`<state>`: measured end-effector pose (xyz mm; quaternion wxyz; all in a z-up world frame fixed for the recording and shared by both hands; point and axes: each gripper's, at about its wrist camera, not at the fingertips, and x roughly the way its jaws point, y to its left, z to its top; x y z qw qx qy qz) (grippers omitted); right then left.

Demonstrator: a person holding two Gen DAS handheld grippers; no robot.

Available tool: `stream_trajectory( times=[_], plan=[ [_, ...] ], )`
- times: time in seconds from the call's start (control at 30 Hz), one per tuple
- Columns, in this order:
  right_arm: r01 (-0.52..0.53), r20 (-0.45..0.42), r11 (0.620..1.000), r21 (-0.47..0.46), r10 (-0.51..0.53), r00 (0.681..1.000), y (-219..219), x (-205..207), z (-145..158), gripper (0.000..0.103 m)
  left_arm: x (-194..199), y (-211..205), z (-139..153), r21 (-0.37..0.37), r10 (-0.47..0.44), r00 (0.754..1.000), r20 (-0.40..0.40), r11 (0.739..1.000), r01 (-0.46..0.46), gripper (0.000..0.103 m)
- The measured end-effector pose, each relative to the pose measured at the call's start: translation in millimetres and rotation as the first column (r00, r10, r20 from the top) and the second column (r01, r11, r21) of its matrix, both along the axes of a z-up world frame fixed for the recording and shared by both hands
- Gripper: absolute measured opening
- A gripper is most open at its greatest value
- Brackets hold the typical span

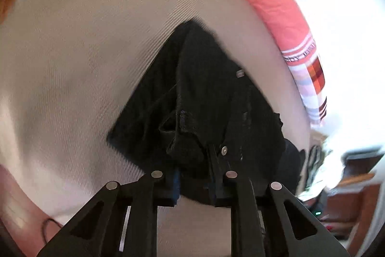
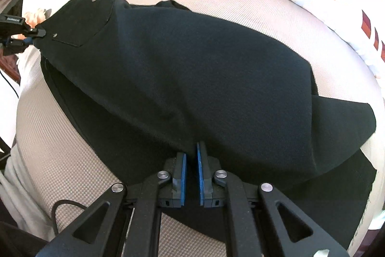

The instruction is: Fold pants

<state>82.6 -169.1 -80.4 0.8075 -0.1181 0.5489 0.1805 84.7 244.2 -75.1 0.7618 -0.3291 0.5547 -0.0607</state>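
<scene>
Black twill pants bunched between the fingers of the left gripper at 6 o'clock, clamped, over ribbed beige woven bedding; coral plaid pillow at 2 o'clock. Right wrist view: same pants spread wide and matte, riveted pocket at 10 o'clock; right gripper blue-padded, nearly closed, grip on cloth unclear.

Bright daylight floods in from the right in the left wrist view, blowing that whole side out to white, and the picture is smeared with motion blur. The right wrist view is sharp and evenly lit. The black pants swallow detail. Both views bulge fisheye-fashion, with dark vignetted corners.
</scene>
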Motion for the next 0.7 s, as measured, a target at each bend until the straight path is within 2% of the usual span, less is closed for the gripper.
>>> stream_trajectory(
  times=[0.1, 0.17, 0.23, 0.3, 0.37, 0.47, 0.63, 0.7],
  plan=[
    [-0.011, 0.015, 1.000, -0.010, 0.011, 1.000, 8, -12, 12, 0.007, 15, -6, 30, 0.073, -0.079, 0.989, 0.121, 0.995, 0.071, 0.017],
    [-0.017, 0.022, 1.000, -0.017, 0.018, 1.000, 12, -19, 17, 0.007, 21, -9, 45, 0.112, -0.136, 0.973, 0.186, 0.987, 0.116, 0.017],
    [-0.012, 0.003, 1.000, 0.006, 0.012, 1.000, 13, -24, 15, 0.007, 26, -11, 44, 0.170, -0.196, 0.959, 0.203, 0.972, 0.162, 0.017],
    [-0.008, -0.019, 1.000, 0.020, 0.008, 1.000, 14, -29, 8, 0.007, 27, -10, 31, 0.202, -0.228, 0.959, 0.169, 0.960, 0.193, 0.017],
    [-0.008, -0.045, 1.000, 0.030, 0.010, 0.999, 17, -32, -1, 0.007, 25, -4, 6, 0.234, -0.249, 0.964, 0.090, 0.947, 0.222, 0.017],
    [-0.020, -0.055, 1.000, 0.021, 0.021, 0.998, 19, -33, -4, 0.007, 19, 4, -25, 0.225, -0.238, 0.971, 0.002, 0.947, 0.231, 0.018],
    [-0.032, -0.071, 0.998, 0.045, 0.036, 0.997, 14, -36, 6, 0.007, 8, 6, -28, 0.245, -0.250, 0.968, 0.021, 0.940, 0.238, 0.019],
    [-0.039, -0.084, 0.998, 0.047, 0.043, 0.996, 14, -38, 3, 0.007, 6, -2, -30, 0.301, -0.287, 0.958, 0.025, 0.916, 0.266, 0.021]
  ],
)
